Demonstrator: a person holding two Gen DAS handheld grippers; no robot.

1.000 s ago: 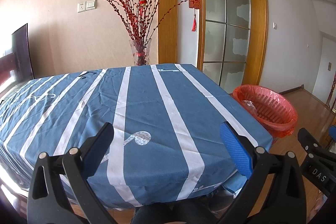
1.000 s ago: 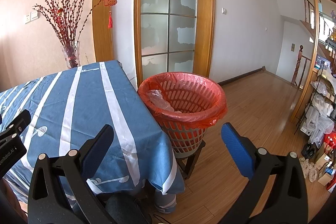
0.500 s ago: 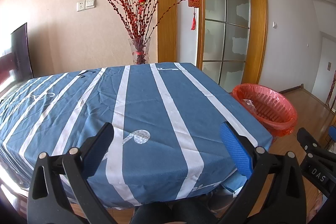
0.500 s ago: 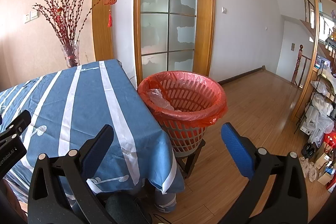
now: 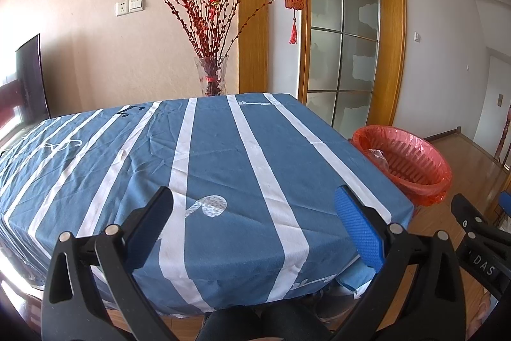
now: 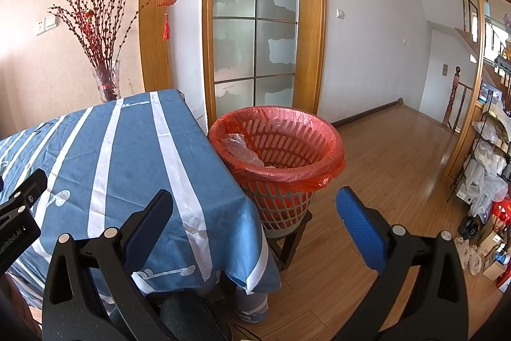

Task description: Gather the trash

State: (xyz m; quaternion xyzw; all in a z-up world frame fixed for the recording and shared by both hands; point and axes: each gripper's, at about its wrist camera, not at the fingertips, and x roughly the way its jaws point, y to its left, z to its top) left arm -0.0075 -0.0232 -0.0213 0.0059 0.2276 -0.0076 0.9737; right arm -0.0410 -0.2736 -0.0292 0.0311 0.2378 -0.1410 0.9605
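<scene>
A red trash basket with a red liner stands on a low stool at the table's right side; clear crumpled plastic lies inside it. The basket also shows in the left wrist view. My left gripper is open and empty above the near edge of the blue striped tablecloth. My right gripper is open and empty, in front of the table's right corner and the basket. No trash shows on the cloth.
A glass vase of red branches stands at the table's far edge by the wall. A glass door is behind the basket. Wood floor spreads right, with shelves and bags at the far right.
Both views have shifted slightly; the table and basket sit a touch lower and nearer. Both grippers stay open and empty.
</scene>
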